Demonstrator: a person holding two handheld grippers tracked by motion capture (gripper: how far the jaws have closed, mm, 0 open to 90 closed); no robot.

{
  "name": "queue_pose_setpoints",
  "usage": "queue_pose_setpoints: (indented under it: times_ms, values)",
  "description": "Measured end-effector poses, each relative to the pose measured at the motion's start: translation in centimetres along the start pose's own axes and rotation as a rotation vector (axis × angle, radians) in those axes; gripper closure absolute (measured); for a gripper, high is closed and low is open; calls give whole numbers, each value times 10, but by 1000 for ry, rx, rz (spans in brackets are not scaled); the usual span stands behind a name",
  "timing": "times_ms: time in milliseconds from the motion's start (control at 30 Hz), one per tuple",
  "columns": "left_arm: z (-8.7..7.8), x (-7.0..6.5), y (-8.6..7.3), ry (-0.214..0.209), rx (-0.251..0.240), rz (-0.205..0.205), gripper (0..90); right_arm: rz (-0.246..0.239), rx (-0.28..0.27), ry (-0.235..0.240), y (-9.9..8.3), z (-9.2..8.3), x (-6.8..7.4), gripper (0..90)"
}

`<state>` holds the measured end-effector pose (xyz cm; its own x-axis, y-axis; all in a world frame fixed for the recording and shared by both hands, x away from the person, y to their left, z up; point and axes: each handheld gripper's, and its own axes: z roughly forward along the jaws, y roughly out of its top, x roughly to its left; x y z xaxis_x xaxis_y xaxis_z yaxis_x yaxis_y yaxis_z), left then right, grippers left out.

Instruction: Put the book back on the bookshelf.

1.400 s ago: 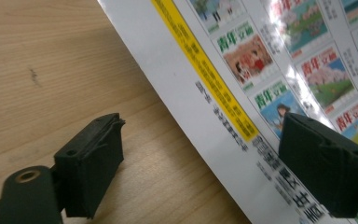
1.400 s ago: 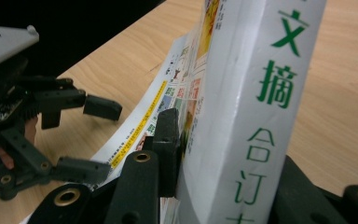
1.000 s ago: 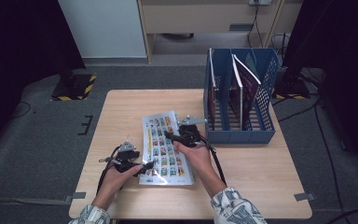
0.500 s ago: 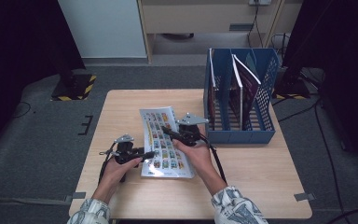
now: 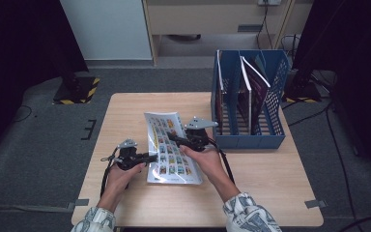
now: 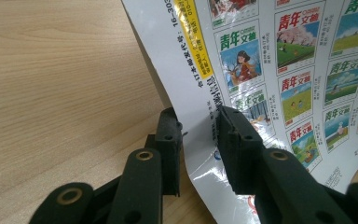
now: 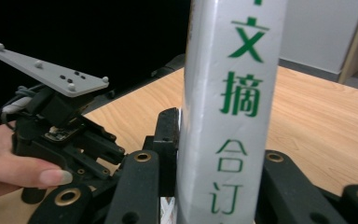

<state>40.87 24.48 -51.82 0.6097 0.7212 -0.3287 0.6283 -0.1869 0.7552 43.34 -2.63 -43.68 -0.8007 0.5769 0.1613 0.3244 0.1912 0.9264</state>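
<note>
The magazine (image 5: 170, 149) lay near the middle of the tabletop (image 5: 270, 193), its glossy back cover of small printed covers facing up and its far end curling off the wood. In the left gripper view the cover (image 6: 279, 84) bent up from the tabletop, so I judged it thin, light and floppy, with a slick coated surface that could slide out of a loose pinch; only the spine looked stiff enough to carry it.

Your right gripper (image 5: 176, 140) had its fingers clamped on that spine: in the right gripper view the white spine (image 7: 230, 107) with green characters stood upright between the two black fingers, pressed on both sides. That was the better place to hold.

Your left gripper (image 5: 150, 156) sat at the magazine's left edge. Its fingers had just been closing, and in its own view the cover's edge ran between them, the right finger (image 6: 237, 149) against the printed face and the left finger (image 6: 168, 149) behind the sheet, so it looked to be pinching that edge.

To the right, touching nothing you held, stood the blue file rack (image 5: 275, 140). Its compartments held a few upright books or magazines (image 5: 249, 92) leaning against the dividers; how many I could not tell. The nearer slots looked free.
</note>
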Motion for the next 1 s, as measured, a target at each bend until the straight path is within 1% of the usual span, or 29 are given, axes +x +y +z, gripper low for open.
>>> queue_pose_setpoints:
  times_ms: [100, 167, 267, 333, 433, 600, 733, 800, 900, 1000]
  values:
    - [-2, -2, 1, 8, -6, 7, 702, -6, 10, 4, 2, -1, 0, 702]
    - [-3, -3, 2, 14, -12, 22, 705, -6, 11, 16, 4, -1, 0, 689]
    - [-5, -6, 4, 22, -25, 45, 712, -23, 9, 25, 10, -2, 1, 680]
    - [-7, -8, 6, 34, -31, 61, 713, -45, 10, 21, 14, -2, 3, 681]
    - [-9, -8, 7, 40, -44, 63, 716, -59, 7, 19, 16, -3, 4, 687]
    - [-11, -11, 8, 52, -50, 69, 720, -62, -2, 7, 15, -4, 3, 688]
    - [-12, -11, 9, 59, -51, 84, 721, -67, -5, 13, 15, -4, 5, 663]
    - [-13, -12, 10, 67, -60, 83, 723, -73, -5, 11, 16, -4, 5, 647]
    - [-16, -11, 12, 79, -78, 86, 725, -76, -12, 6, 18, -3, 4, 650]
    - [-18, -12, 13, 94, -88, 101, 728, -69, -29, 0, 19, -3, 3, 654]
